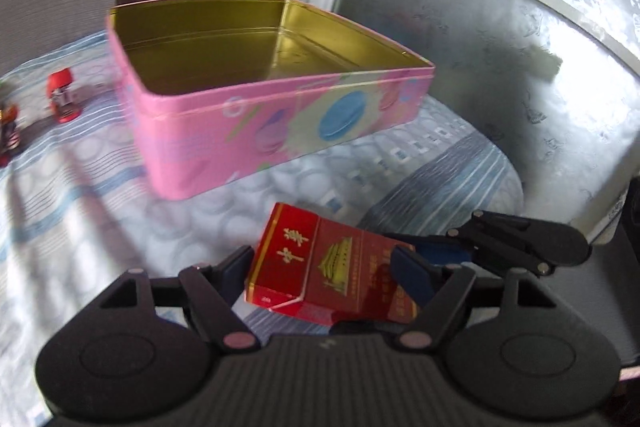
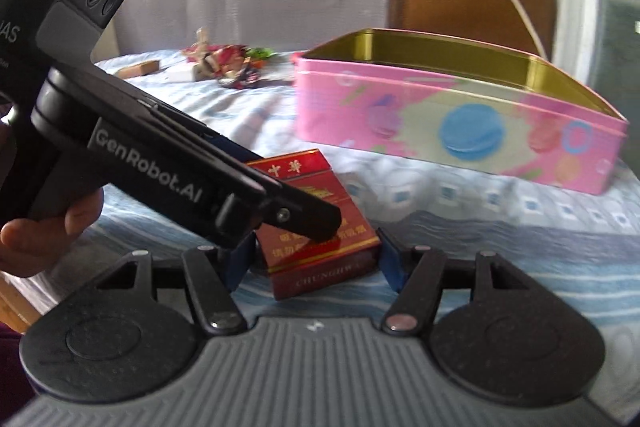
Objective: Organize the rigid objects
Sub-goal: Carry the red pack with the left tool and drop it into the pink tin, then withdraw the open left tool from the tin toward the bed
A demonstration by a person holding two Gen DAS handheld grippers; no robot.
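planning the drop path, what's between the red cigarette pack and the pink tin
Only bare patterned cloth: nothing lies between the red cigarette pack and the pink tin. Both wrist views show that gap.

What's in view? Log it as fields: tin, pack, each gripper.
tin: pink, open, nothing seen inside, on the cloth
pack: red, in front of the tin, between both grippers' fingers
left gripper: clamped on pack
right gripper: fingers flank pack; contact unclear
other: red toy beyond the tin's left end
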